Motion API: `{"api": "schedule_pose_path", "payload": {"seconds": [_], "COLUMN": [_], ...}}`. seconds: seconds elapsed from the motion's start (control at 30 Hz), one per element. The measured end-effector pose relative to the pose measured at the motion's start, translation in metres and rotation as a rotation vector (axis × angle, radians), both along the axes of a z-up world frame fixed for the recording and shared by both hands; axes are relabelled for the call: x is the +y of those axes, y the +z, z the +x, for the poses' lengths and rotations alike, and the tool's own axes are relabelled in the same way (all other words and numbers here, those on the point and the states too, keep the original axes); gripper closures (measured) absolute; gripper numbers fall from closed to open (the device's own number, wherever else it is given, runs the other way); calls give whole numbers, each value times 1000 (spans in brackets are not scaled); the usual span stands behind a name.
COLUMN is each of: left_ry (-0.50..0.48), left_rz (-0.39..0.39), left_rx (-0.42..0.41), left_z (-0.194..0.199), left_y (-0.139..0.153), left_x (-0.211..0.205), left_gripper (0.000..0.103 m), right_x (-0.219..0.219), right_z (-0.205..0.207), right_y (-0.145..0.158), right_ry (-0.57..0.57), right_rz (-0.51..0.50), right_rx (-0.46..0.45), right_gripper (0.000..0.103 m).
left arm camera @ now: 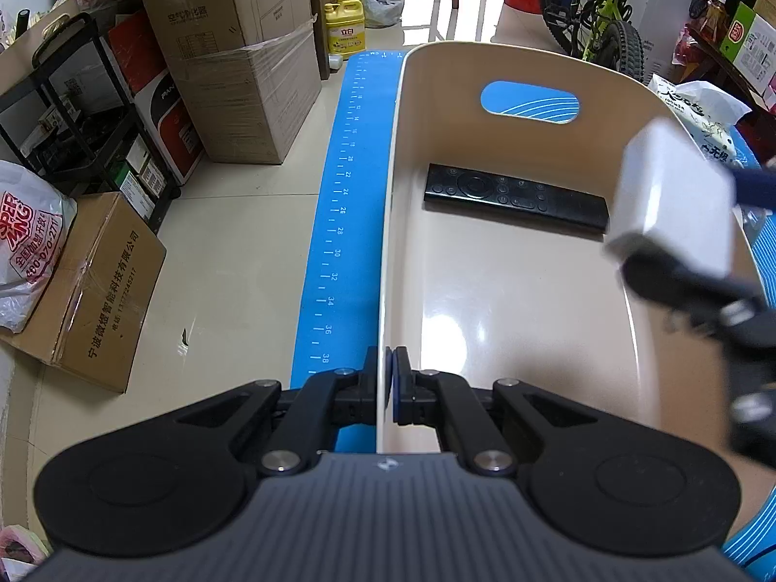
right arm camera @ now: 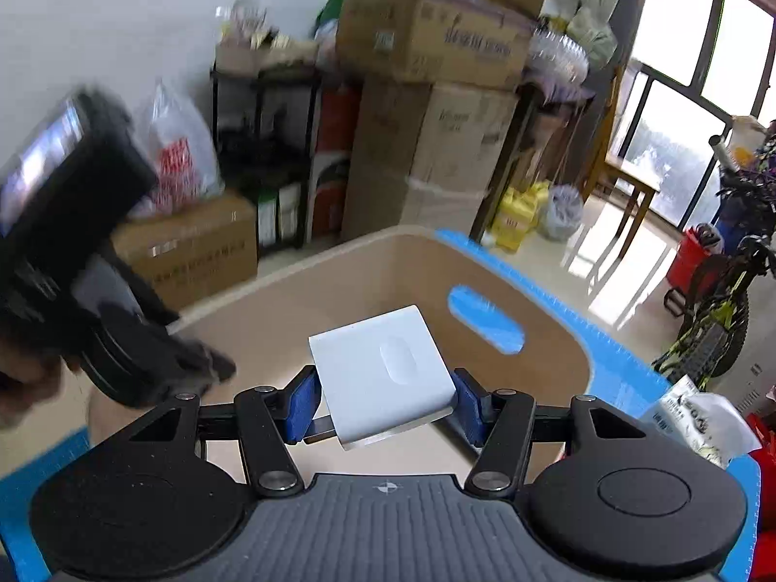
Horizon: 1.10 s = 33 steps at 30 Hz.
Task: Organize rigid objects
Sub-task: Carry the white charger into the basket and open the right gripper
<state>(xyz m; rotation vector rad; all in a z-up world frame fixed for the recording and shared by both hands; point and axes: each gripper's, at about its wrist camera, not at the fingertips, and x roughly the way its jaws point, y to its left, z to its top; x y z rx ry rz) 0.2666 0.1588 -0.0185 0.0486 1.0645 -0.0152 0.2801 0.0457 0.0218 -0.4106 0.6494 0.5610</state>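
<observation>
While the left gripper (left arm camera: 388, 383) is pinching the beige bin's (left arm camera: 485, 320) left wall with jaws fully closed, one black remote (left arm camera: 516, 196) is lying flat near the bin's far end. Over the right rim, the right gripper (right arm camera: 385, 400) is holding one white box (right arm camera: 383, 368) about half-open, pads pressing its opposite sides. It is looking light, stiff and smooth, so a side grip near its middle is probably suiting it.

Daylight pours in from the windows (right arm camera: 679, 111) ahead of me, bright and washed out. Soft glare sits on the bin floor (left arm camera: 477, 330). My right view smears with motion blur; the left stays sharp. Both bend and darken at the corners.
</observation>
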Motion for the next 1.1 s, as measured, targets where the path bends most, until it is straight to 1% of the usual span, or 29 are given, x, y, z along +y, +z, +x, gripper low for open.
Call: {"api": "schedule_pose_path", "payload": {"seconds": [0.17,0.3,0.53,0.63,0.73,0.8,0.87,0.93,1.0,1.1], "left_ry": [1,0,-2,-2,-2,-2,1,1,-1,0], "left_rz": [4,4,11,16,17,16,16,16,20,20], "left_rx": [0,1,-1,-2,-1,2,3,4,3,3], "left_z": [0,0,0,0,0,0,1,1,0,1], "left_y": [0,0,0,1,1,1,1,0,1,0], "left_x": [0,0,-1,-2,-2,-1,-2,-1,-1,0], "left_gripper": [98,98,98,98,98,98,98,98,98,98], "right_x": [16,24,24,19,16,13,11,7,0,-14], "right_z": [13,22,34,32,36,35,36,34,30,22], "right_y": [-33,-52,-63,-63,-64,-61,-57,-53,-43,-26], "right_ry": [-7,-6,-32,-27,-47,-47,-53,-62,-55,-61], "right_rz": [-110,-159,-247,-248,-243,-227,-216,-198,-164,-105], "right_rx": [59,115,168,181,193,175,162,150,131,85], "right_gripper": [42,42,41,41,41,38,32,32,31,25]}}
